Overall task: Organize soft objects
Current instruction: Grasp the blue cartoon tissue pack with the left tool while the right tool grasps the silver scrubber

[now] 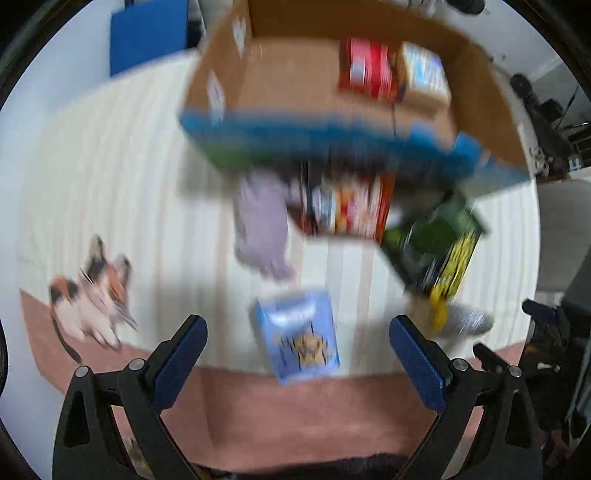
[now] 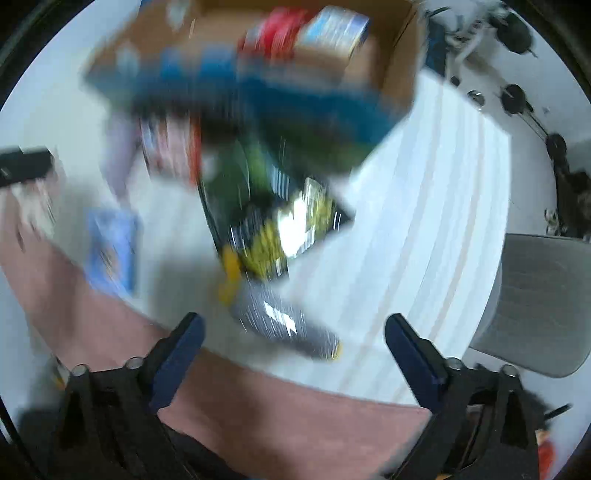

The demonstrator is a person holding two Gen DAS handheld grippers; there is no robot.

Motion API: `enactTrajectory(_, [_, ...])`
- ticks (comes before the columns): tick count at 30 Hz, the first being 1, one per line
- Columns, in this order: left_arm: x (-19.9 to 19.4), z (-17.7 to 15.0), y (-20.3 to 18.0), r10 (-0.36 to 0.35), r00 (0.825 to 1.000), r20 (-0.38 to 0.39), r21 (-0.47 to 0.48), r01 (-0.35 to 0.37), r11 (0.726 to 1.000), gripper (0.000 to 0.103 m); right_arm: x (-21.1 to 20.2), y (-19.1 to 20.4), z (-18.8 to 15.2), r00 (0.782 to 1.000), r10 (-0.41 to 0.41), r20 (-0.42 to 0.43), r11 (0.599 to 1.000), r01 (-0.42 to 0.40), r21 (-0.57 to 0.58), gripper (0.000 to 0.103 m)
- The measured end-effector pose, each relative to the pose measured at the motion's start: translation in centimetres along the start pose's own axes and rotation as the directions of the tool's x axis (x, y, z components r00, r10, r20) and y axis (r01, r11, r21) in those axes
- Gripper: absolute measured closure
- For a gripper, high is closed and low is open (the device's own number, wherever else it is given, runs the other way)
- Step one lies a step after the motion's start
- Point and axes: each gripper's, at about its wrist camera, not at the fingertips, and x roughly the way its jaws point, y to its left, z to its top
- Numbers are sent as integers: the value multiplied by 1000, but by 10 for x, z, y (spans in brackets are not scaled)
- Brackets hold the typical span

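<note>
Hovering in front of the cardboard box (image 1: 332,85), the left gripper (image 1: 295,354) and right gripper (image 2: 293,350) both gape wide and empty, likely ready to pick. Soft items lie loose before the box: a lilac cloth (image 1: 264,229) just beside it, a calico cat plush (image 1: 92,291) well apart.

A cream striped cloth (image 1: 110,166) is covering the tabletop (image 1: 280,413), whose pink edge is showing along the near side. A blue panel (image 1: 147,37) is standing against the white wall behind. A grey chair (image 2: 543,302) is sitting at the right, and dark, blurred equipment (image 2: 517,33) is crowding the far corner.
</note>
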Motion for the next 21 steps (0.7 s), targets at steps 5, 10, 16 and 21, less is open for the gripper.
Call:
enactTrajectory(5, [48,-20,-4,17,996,-88,-15,-18,1000,2,52,17,-2,994,-88,-61,993,83,-87,35])
enactTrajectory(10, [68,-30,-2,13,992,-126,-24,-16,1000,2,62,9,-10,994,25,-102,999,-20,47,44])
enactTrajectory(16, [92,-29,1,2,987,-162,-67,-13,998,2,72,-14,-35,906,416,-80,843,-351,409,46])
enactTrajectory(21, [116,-25,-3,-10,979,-204,-76,-6,997,2,72,-24,-48,911,411,24,781,-365,507,30])
